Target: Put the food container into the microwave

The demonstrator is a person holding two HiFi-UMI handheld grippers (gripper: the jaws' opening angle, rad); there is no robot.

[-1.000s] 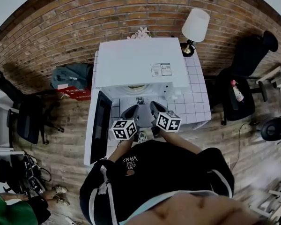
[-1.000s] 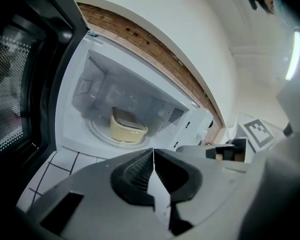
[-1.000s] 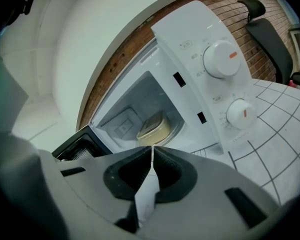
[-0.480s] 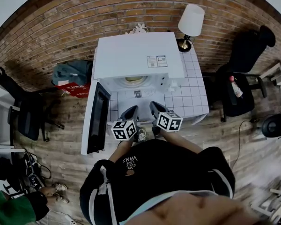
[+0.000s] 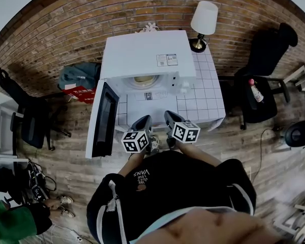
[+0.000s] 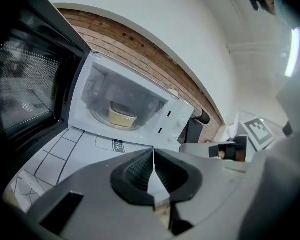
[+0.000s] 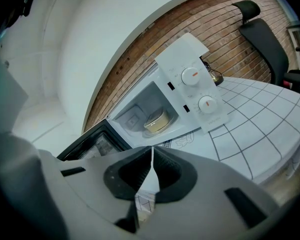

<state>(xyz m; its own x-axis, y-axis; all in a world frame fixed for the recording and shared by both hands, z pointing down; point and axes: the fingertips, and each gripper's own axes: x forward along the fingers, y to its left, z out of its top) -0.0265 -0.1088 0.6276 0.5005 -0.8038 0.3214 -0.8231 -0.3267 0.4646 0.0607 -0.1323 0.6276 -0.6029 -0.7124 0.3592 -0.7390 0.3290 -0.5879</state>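
Food container (image 6: 122, 117): one, inside one microwave (image 5: 142, 55)

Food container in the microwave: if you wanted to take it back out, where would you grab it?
Likely by its two side walls, reaching in level through the open front. The food container is a low tub on the turntable, and the microwave walls and roof close off every other side. The door hangs wide open, clear of the way.
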